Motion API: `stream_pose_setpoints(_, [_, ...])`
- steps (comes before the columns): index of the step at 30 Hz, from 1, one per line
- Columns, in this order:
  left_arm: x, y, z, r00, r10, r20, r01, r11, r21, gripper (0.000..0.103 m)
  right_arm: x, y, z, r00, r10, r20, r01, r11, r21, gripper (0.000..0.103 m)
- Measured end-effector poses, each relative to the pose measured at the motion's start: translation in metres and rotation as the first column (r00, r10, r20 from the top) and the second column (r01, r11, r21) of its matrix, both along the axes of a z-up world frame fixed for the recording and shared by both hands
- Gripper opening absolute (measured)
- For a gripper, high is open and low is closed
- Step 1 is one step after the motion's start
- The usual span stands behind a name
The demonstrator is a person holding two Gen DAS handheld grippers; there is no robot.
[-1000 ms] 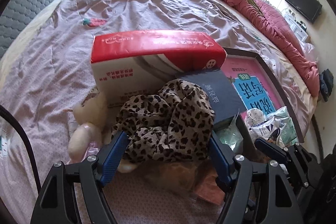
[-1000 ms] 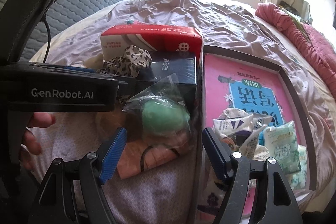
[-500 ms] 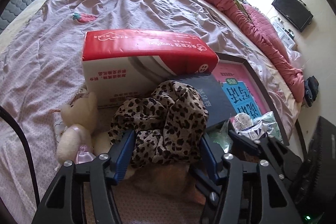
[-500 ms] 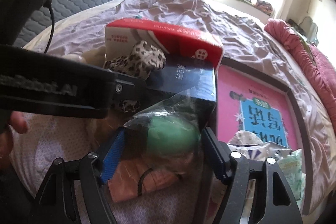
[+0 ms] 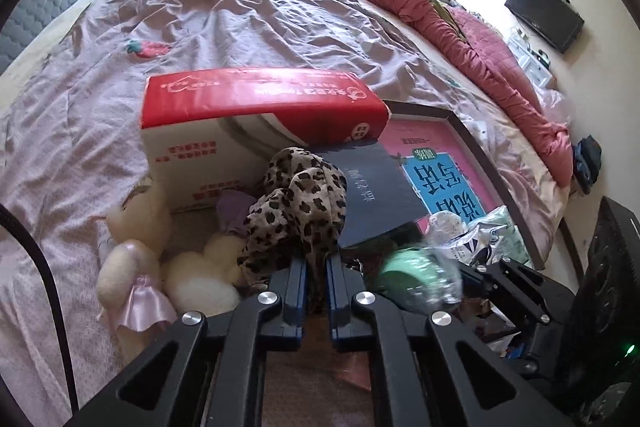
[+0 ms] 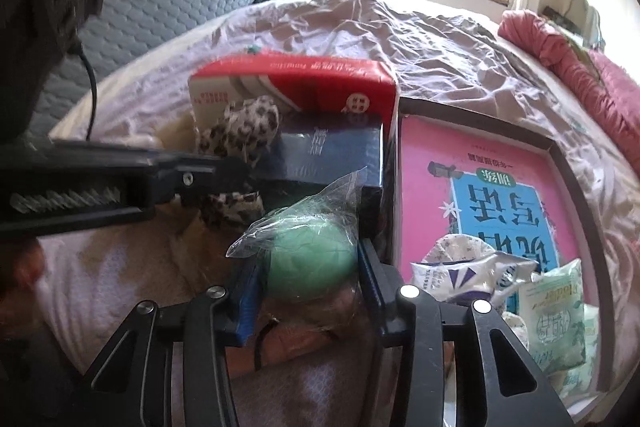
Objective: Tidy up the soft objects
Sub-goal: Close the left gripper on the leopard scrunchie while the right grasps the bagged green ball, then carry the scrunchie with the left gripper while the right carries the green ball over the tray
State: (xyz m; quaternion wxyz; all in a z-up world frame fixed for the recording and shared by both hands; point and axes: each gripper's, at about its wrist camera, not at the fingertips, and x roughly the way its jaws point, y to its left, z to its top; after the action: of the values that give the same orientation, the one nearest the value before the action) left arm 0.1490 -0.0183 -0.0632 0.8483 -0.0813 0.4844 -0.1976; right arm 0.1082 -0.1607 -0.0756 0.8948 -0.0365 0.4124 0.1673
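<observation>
The left gripper (image 5: pixel 316 281) has just closed and its blue jaws are nearly together, pinching the lower folds of the leopard-print cloth (image 5: pixel 296 211), which bunches up above and ahead of the fingertips. The right gripper (image 6: pixel 310 281) has also just been closing; its jaws now press on either side of the green ball (image 6: pixel 310 259) in its clear plastic bag, the bag's loose top sticking up past the fingertips.

Just left of the cloth lies a cream plush toy (image 5: pixel 160 267) with a pink skirt, touching the cloth's lower edge. Behind the cloth, touching it, a dark blue book (image 5: pixel 376 191) leans against a red and white box (image 5: pixel 256 119) that stands across the far side of the heap. A peach-coloured soft thing (image 6: pixel 304 339) with a dark loop lies under the ball.

To the right sits a dark-framed tray (image 6: pixel 560 155) with a pink and blue printed bottom, holding wrapped packets (image 6: pixel 556 315) at its near end. Everything rests on a crumpled mauve bedsheet (image 5: pixel 248 23); a rolled pink quilt (image 5: pixel 472 43) runs along the bed's right edge.
</observation>
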Motion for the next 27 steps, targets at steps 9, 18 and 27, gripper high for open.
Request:
stream_pose_setpoints(9, [-0.023,-0.001,0.016,0.999,0.010,0.046,-0.012,0.999,0.046,0.008,-0.016,-0.011,0.020,1.000,-0.008,0.028,0.005,0.997,0.080,0.045])
stream_pose_setpoints(18, [-0.042,-0.012,0.035,0.995,0.022,0.100,-0.039,0.985,0.168,0.008,-0.028,-0.022,0.038,0.998,-0.017,0.059,0.011,0.993,0.114,0.045])
stream_pose_setpoints(27, [-0.057,-0.025,0.055,0.989,0.029,0.143,-0.060,0.974,0.220,0.008,-0.041,-0.033,0.056,0.995,-0.027,0.096,0.013,0.989,0.146,0.045])
